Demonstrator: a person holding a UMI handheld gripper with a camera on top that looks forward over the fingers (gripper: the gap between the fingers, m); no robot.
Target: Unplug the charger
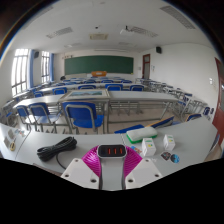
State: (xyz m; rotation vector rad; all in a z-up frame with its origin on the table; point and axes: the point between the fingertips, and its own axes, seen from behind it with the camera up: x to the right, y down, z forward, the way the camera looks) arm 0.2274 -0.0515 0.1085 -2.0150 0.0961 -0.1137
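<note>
In a classroom with rows of blue chairs (84, 113) and a green chalkboard (98, 65) on the far wall, a pale table (45, 140) fills the foreground. On it, to the left and just beyond the fingers, lies a coiled black cable (57, 149). Ahead and to the right sits a white and green box (141, 133), and nearer, a white charger (149, 148) stands close to the right finger, with a small blue and white item (170, 156) beside it. The gripper (112, 170) is spread open, its two pale fingers apart, and a dark device with red lights (111, 151) sits between them at the pink pads, not visibly squeezed. The charger lies slightly ahead and to the right of the finger gap, so the coming move likely needs a small shift rightward and forward. Its long axis seems roughly upright, though which way its plug points I cannot tell.
</note>
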